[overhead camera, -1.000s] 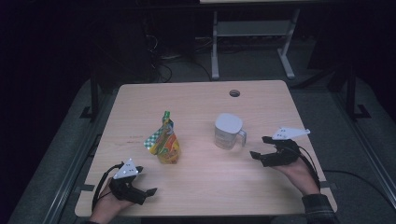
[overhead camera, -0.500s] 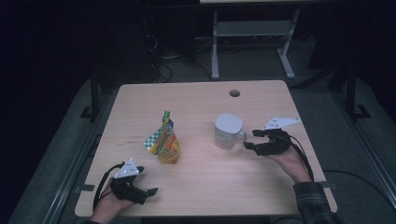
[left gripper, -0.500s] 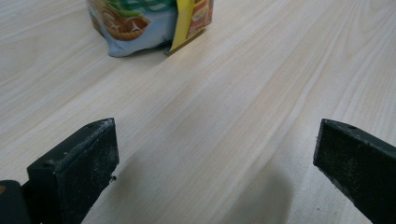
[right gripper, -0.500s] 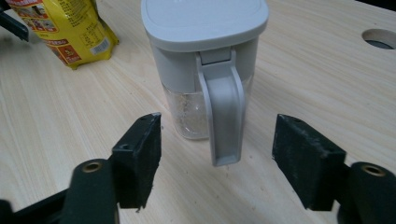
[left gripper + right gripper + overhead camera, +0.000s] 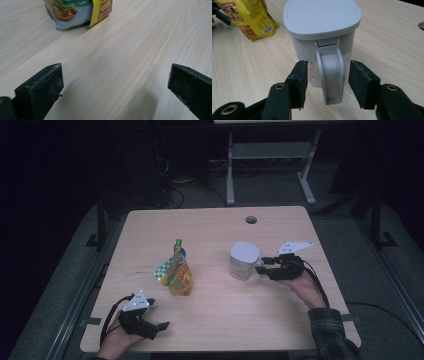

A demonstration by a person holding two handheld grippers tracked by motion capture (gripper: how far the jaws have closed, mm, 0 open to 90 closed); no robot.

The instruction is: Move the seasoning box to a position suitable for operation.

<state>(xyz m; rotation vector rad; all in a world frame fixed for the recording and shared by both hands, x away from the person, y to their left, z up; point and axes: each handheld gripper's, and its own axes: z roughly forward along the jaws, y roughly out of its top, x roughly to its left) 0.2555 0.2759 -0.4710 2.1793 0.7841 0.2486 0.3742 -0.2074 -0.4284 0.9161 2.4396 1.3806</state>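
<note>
step: likely lining up on jug handle | right gripper [image 5: 328,82] jaws spread either side of handle [image 5: 330,75], jug [image 5: 244,260] right of bench centre | left gripper [image 5: 142,320] spread, near-left | next: pinch handle squarely

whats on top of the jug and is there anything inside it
A grey lid covers the jug completely, with the handle hinged just below it. The lower wall looks clear, but the contents cannot be made out; the lid hides the inside from above.
</note>
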